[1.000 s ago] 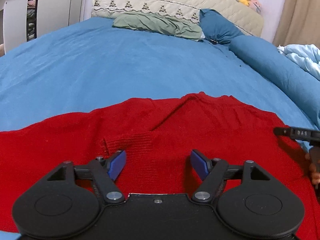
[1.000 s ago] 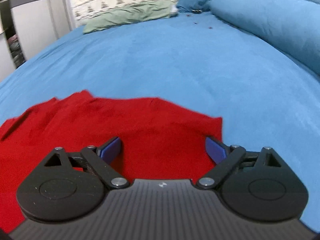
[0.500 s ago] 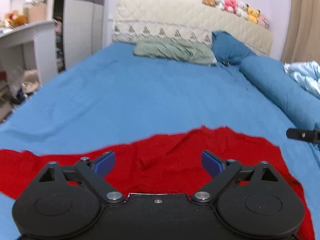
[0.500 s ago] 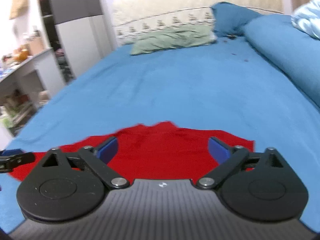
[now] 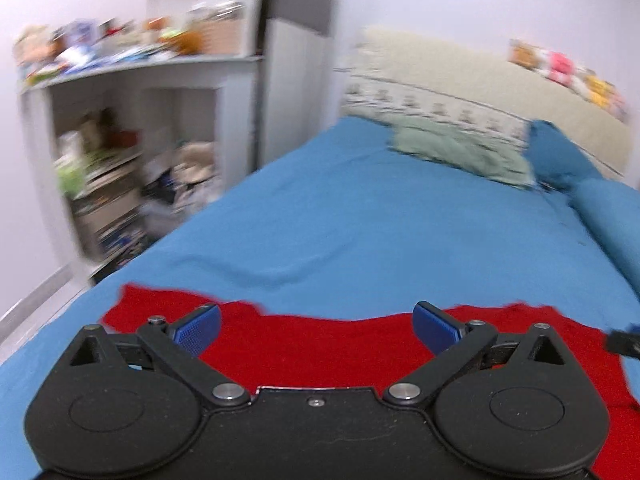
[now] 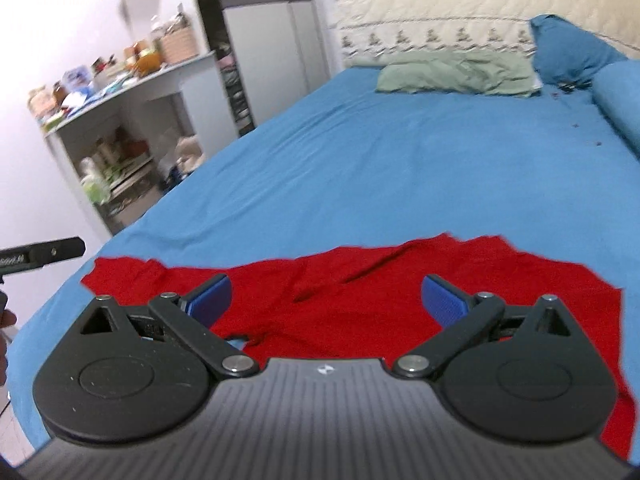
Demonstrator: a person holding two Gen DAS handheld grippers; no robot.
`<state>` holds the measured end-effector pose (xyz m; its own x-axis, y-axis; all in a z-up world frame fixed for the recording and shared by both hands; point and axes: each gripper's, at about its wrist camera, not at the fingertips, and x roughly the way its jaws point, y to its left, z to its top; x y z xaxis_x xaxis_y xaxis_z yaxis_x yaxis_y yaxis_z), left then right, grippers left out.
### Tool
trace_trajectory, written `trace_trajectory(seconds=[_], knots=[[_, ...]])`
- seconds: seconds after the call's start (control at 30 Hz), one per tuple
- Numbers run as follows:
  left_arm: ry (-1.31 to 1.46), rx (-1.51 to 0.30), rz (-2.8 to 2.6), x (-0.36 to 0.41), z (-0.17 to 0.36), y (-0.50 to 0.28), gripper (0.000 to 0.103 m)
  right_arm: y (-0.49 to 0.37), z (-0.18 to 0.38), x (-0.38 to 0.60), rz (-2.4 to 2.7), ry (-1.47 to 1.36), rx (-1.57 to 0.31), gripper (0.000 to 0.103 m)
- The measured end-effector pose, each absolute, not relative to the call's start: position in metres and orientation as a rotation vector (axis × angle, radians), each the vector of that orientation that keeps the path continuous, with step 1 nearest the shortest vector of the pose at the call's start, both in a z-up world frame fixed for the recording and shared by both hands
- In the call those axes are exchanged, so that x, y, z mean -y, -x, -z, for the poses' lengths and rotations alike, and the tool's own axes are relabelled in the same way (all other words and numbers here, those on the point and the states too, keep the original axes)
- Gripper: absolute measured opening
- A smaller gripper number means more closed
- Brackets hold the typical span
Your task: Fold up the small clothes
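A red knit garment (image 5: 320, 344) lies spread flat on the blue bed sheet (image 5: 380, 232), near the bed's front edge. It also shows in the right wrist view (image 6: 360, 292), with a sleeve reaching left. My left gripper (image 5: 316, 328) is open and empty, raised above the garment's left part. My right gripper (image 6: 326, 300) is open and empty, raised above the garment's middle. The left gripper's tip shows at the left edge of the right wrist view (image 6: 44, 254).
A green pillow (image 6: 456, 76) and a blue pillow (image 6: 568, 52) lie at the headboard (image 6: 460, 4). A blue bolster (image 6: 620, 100) runs along the right. A white shelf unit (image 6: 116, 120) with clutter stands left of the bed.
Both grippers have lifted away from the garment and swung left. The jaws have opened wider. The shelf unit has come into view.
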<state>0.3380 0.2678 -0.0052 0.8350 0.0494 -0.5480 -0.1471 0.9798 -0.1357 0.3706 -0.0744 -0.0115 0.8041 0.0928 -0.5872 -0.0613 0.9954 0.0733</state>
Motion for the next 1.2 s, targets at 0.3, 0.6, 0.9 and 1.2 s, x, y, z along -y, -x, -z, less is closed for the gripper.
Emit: trace_trajectory(seconds=[0.3, 0.6, 0.9, 1.2], knots=[[0.462, -0.642, -0.233, -0.393, 0.111, -0.359, 0.098, -0.410, 0.077, 0.034, -0.105, -0.039, -0.722, 0.103], [0.490, -0.624, -0.299, -0.406, 0.146, -0.396, 0.080, -0.432, 0.116, 0.036, -0.103, -0.018, -0.755, 0.103], [0.343, -0.577, -0.275, -0.378, 0.107, -0.414, 0.007, -0.429, 0.119, 0.062, -0.072, -0.044, -0.722, 0.103], [0.134, -0.401, 0.098, -0.207, -0.003, -0.409, 0.007, -0.397, 0.067, 0.131, 0.022, -0.125, -0.607, 0.103]])
